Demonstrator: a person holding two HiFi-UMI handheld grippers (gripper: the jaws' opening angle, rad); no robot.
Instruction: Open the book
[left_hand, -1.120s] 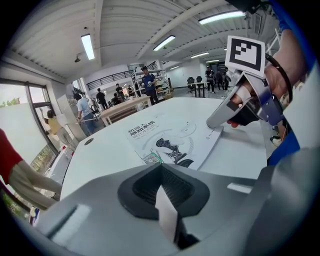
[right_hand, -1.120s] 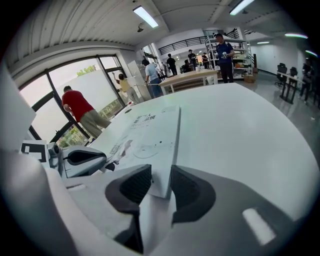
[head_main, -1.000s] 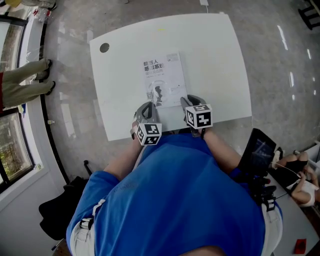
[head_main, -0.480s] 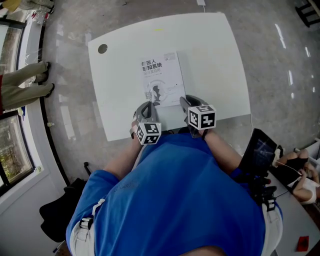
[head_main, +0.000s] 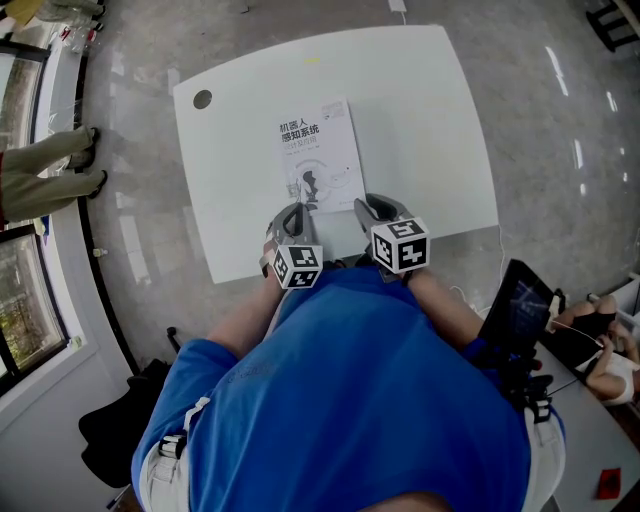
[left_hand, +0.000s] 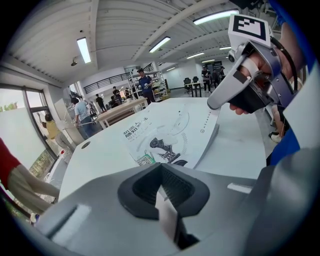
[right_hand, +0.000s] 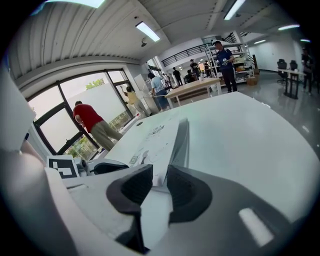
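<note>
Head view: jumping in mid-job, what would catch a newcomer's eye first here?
A white book with dark Chinese title print lies closed on the white table. Both claws sit at its near edge: the right claw is closing with the book's near corner between its pads, the left claw by the other corner.

The book (head_main: 320, 155) cover carries the Chinese title 机器人感知系统 in dark print.
</note>
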